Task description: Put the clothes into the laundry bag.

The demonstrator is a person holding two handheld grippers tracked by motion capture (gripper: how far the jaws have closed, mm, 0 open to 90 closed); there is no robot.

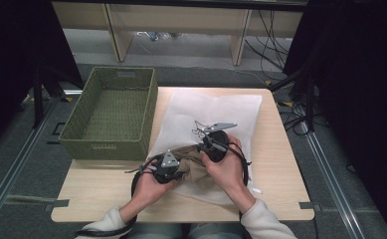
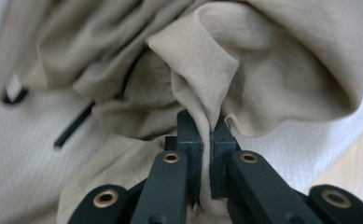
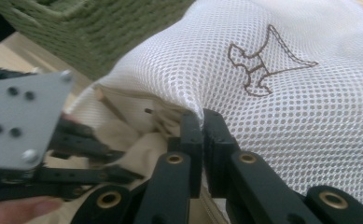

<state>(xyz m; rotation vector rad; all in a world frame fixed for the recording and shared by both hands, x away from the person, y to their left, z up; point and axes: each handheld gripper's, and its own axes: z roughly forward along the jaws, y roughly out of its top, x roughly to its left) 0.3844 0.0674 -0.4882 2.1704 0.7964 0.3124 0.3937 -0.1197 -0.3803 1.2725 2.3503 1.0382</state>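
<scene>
A beige garment [image 1: 195, 172] lies half inside a white mesh bag [image 1: 213, 105] on the table. My left gripper [image 1: 180, 174] is shut on a raised fold of the beige garment [image 2: 272, 56]; in the left gripper view the cloth is pinched between the pads of the left gripper [image 2: 212, 127]. My right gripper [image 1: 202, 145] is shut on the bag's open edge. In the right gripper view the right gripper [image 3: 201, 117] clamps the rim of the mesh bag [image 3: 286, 93], which bears a brown stitched emblem, and the garment [image 3: 137, 147] shows inside the mouth.
A green woven basket [image 1: 151, 114] stands at the table's left, close to the bag; its wall [image 3: 100, 28] is near in the right gripper view. Bare wooden table [image 1: 278, 169] lies right of the bag. Cables and shelf legs are on the floor beyond.
</scene>
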